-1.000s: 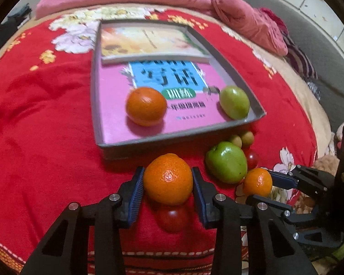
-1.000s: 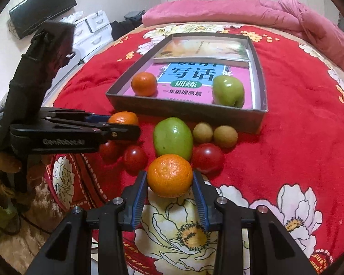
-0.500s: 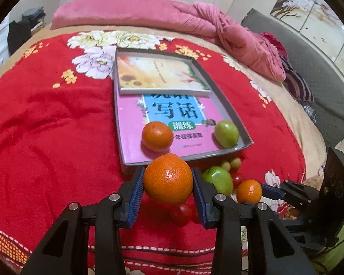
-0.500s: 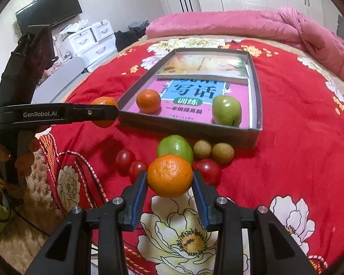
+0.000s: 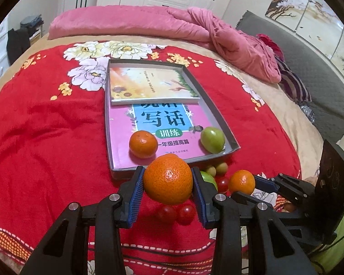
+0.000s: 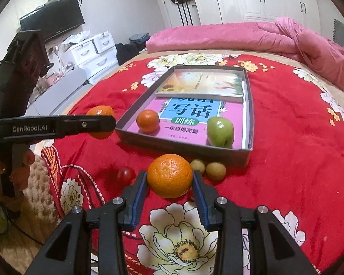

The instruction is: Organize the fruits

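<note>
An orange (image 5: 167, 178) is clamped between the blue pads of the left hand-held gripper (image 5: 168, 181), held above the red floral bedspread (image 5: 45, 126) just short of the near wall of the grey tray (image 5: 220, 114). Inside the tray two books are laid flat, and on the pink book (image 5: 121, 135) a second orange (image 5: 143, 144) sits at the near left corner – a green apple (image 5: 212, 139) at the near right. Further right, another orange (image 6: 169, 175) is gripped by the right hand-held gripper (image 6: 169, 178), raised over the bedspread. Below it, loose on the bed beside the tray's near wall, two small yellow-green fruits (image 6: 215, 171) and a cherry tomato (image 6: 126, 175) are seen.
</note>
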A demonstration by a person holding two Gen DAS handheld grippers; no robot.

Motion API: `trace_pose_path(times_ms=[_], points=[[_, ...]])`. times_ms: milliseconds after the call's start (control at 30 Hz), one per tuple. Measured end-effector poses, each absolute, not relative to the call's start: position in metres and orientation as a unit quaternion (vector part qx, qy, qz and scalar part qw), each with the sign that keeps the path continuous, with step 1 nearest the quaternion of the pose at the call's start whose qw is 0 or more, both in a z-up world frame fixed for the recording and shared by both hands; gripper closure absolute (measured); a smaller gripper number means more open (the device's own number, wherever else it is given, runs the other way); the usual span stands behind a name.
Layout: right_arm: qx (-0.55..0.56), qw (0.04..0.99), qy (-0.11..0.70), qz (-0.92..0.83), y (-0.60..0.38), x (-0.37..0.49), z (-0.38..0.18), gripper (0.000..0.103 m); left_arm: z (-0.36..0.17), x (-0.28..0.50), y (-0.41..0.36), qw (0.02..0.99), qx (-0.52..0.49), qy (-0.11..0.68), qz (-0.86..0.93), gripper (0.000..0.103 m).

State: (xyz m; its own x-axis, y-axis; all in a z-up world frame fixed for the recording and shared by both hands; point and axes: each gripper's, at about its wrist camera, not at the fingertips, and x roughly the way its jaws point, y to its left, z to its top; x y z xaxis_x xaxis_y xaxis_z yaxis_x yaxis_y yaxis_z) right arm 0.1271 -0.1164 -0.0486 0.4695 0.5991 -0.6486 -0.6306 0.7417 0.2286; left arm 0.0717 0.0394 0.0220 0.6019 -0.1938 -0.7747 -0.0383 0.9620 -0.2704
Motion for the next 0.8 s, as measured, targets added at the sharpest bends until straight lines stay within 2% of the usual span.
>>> trace_pose_path(times_ms=[800], points=[[-0.017, 0.880, 0.319, 0.352, -0.135, 0.139, -0.022, 0.064, 0.040, 0.087, 0.019, 0.891, -0.122, 0.436, -0.039, 0.062]])
